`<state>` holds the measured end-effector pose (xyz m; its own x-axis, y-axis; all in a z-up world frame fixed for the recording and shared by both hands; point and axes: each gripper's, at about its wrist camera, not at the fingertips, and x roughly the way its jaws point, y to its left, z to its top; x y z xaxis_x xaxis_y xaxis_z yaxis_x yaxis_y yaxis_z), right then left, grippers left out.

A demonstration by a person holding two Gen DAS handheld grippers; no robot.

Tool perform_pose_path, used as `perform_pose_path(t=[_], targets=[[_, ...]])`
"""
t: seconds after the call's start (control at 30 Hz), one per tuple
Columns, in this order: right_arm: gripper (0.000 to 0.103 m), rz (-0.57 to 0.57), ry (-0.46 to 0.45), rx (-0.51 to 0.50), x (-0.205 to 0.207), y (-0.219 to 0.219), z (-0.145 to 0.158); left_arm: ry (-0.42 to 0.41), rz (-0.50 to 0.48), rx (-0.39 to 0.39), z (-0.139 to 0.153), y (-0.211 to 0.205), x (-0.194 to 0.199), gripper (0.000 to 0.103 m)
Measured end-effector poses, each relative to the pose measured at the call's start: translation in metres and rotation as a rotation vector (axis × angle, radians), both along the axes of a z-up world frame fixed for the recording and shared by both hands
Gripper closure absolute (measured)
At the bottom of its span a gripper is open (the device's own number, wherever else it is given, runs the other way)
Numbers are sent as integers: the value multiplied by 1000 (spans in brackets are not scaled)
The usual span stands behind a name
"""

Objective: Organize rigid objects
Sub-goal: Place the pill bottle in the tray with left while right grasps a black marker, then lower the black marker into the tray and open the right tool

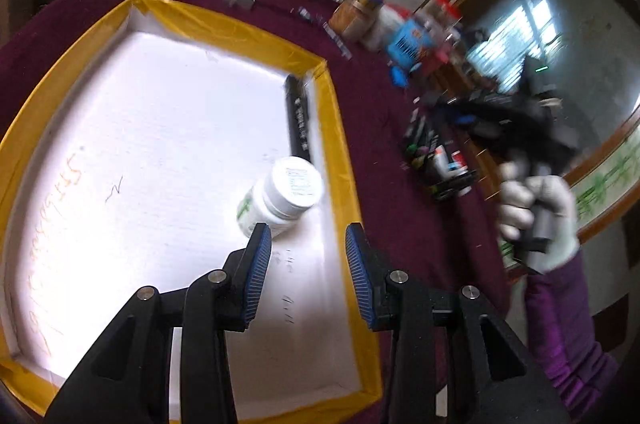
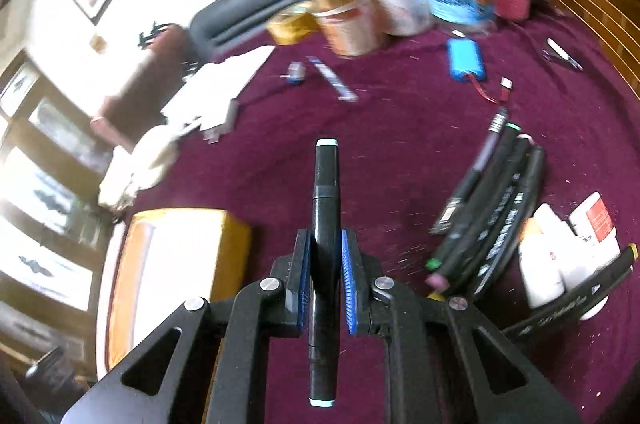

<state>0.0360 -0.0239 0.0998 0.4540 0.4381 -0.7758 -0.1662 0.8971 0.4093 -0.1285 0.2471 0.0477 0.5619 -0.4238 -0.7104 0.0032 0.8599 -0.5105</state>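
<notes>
The step in hand appears to be transfer: items are being moved from the maroon tablecloth (image 2: 400,152) into the white tray (image 1: 152,160) with the yellow taped rim. The right gripper (image 2: 326,280) holds a black marker (image 2: 326,192) with pale blue end caps, its blue pads pressed against the barrel on both sides, so the jaws are narrow and loaded. The marker lies along the finger axis, one cap well ahead of the tips and the other cap back toward the camera. The gripper is above the cloth, with a corner of the tray at lower left in the right wrist view; the frame is blurred, so height above the cloth cannot be judged. The left gripper (image 1: 308,256) is wide apart and empty, positioned over the near right part of the tray. A white pill bottle (image 1: 280,196) lies tilted on the tray floor just beyond the left pad; contact with the pad cannot be confirmed. A second black marker (image 1: 298,116) lies inside the tray against its right wall. More markers (image 2: 492,200) and white bottles (image 2: 560,248) remain on the cloth to the right. The next move probably calls for carrying the held marker over the yellow rim, lowering it beside the marker already there, and spreading the jaws only once it rests flat. The left gripper may need to clear the tray corner first.
</notes>
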Motion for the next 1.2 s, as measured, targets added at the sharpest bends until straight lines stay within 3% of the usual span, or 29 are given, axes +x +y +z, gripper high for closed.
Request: perform_pose_path(t=[0.23, 0.37, 0.5, 0.57, 0.7, 0.93, 1.2], targets=[[90, 86, -37, 50, -20, 39, 20, 29, 109, 105, -3, 17, 76, 67], [90, 112, -29, 54, -26, 56, 21, 47, 176, 51, -13, 33, 104, 67], [90, 157, 12, 65, -30, 77, 11, -31, 186, -29, 3, 43, 80, 64], [90, 188, 32, 68, -31, 92, 3, -73, 204, -54, 13, 52, 57, 54], [90, 248, 63, 58, -32, 125, -11, -132, 259, -96, 22, 73, 11, 46], [90, 330, 136, 84, -40, 179, -33, -142, 360, -109, 13, 104, -35, 46], [89, 393, 193, 22, -52, 224, -62, -135, 366, -134, 7, 111, -45, 46]])
